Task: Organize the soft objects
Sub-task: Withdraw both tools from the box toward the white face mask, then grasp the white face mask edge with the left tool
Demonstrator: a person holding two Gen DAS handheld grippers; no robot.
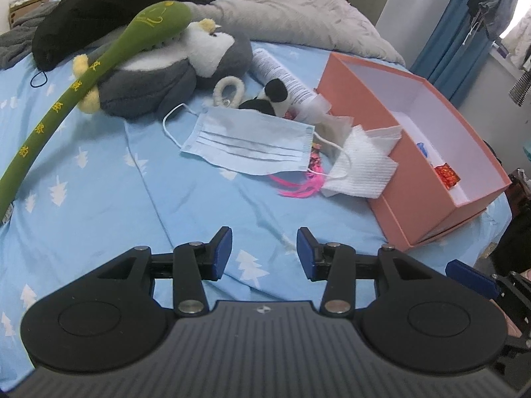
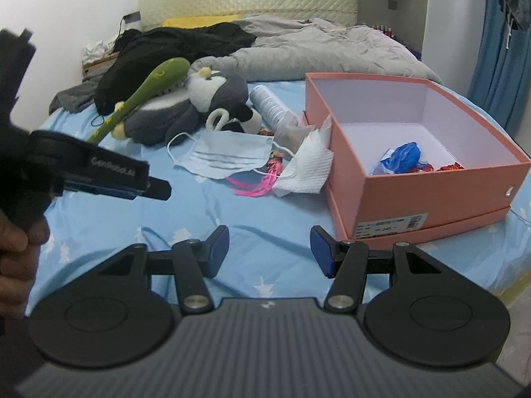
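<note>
left gripper (image 1: pixel 264 253) half open, empty | right gripper (image 2: pixel 269 252) half open, empty | mask (image 1: pixel 247 142) at 12 o'clock, loose beside box (image 1: pixel 441 212), likely awaiting boxing

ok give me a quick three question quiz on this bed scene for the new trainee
1. True or false: the pink cardboard box has its lid on.
2. Multiple choice: what lies draped over the grey and white plush penguin? A) the long green plush stick B) the blue face mask C) the white paper towel
3. Fill in: the left hand-held gripper and right hand-held gripper are both ____ with nothing between the fingers.

Key:
1. False, it is open, with a blue item and something red inside.
2. A
3. open
</note>
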